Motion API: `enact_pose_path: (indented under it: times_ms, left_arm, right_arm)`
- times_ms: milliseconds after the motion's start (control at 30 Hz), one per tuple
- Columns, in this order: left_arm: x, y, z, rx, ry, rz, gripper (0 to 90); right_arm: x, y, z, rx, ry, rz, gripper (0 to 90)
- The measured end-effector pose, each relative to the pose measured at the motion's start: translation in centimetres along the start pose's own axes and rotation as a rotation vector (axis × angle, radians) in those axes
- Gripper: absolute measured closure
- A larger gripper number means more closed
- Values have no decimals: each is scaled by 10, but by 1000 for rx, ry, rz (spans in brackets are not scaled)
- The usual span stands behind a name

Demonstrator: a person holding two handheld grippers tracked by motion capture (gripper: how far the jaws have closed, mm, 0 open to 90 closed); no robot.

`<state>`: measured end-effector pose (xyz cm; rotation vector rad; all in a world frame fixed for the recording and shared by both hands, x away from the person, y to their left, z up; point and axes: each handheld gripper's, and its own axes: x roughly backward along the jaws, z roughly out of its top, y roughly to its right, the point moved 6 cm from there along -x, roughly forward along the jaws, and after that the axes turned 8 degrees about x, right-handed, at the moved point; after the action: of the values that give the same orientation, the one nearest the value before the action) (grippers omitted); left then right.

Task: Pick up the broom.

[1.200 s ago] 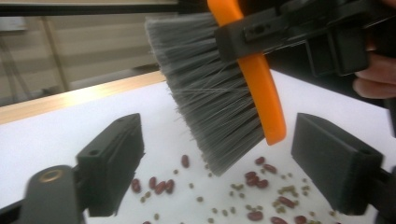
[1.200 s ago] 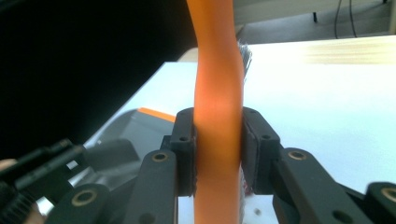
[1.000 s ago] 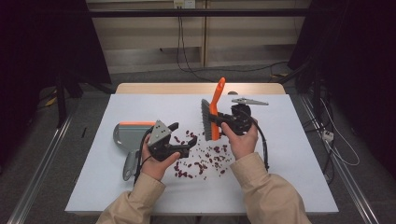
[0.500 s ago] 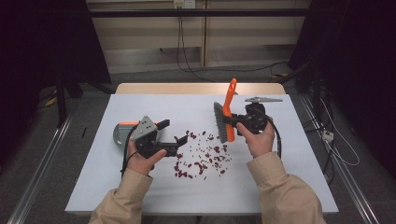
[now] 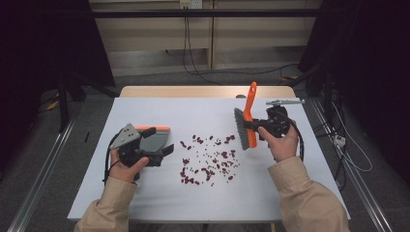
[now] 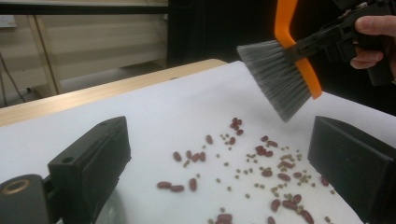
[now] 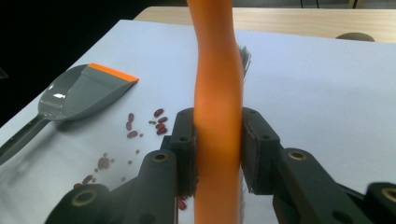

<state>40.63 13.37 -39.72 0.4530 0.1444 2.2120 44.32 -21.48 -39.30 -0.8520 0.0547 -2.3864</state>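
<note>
Two grippers over tabletop: right gripper [image 5: 261, 126] clamps orange brush [image 5: 246, 121] handle between its jaws, near right edge; left gripper [image 6: 224, 163] jaws wide apart, empty, beans [image 5: 208, 159] mid-table beyond

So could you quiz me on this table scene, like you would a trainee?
1. True or false: the right claw is shut on the brush.
2. What lies scattered on the white table? A) coins B) beans C) screws
3. Fill in: the grey dustpan has an ______ front edge.

Key: 1 true. 2 B; red ones and smaller greenish ones. 3 orange.
</note>
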Motion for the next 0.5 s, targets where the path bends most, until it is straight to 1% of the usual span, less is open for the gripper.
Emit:
enact_pose_path:
  times_ms: [33, 100, 167, 200, 267, 367, 500]
  left_arm:
    - [3, -3, -1, 7, 1, 4, 54]
    - [9, -8, -2, 4, 6, 18, 53]
    - [15, -13, -3, 10, 10, 27, 52]
    - [18, -16, -4, 5, 9, 30, 51]
    - [22, -20, -6, 10, 5, 38, 51]
    - [27, -25, -11, 23, 1, 47, 51]
    - [32, -31, -15, 22, -2, 59, 51]
  right_arm:
    - [0, 2, -1, -1, -5, -1, 697]
    - [1, 5, -2, 1, -17, -11, 697]
    - [2, 8, -3, 13, -33, -25, 697]
    - [2, 10, -4, 8, -41, -29, 697]
    - [2, 13, -6, 3, -50, -35, 697]
    - [5, 21, -9, -13, -57, -57, 697]
    - [10, 27, -11, -16, -61, -76, 697]
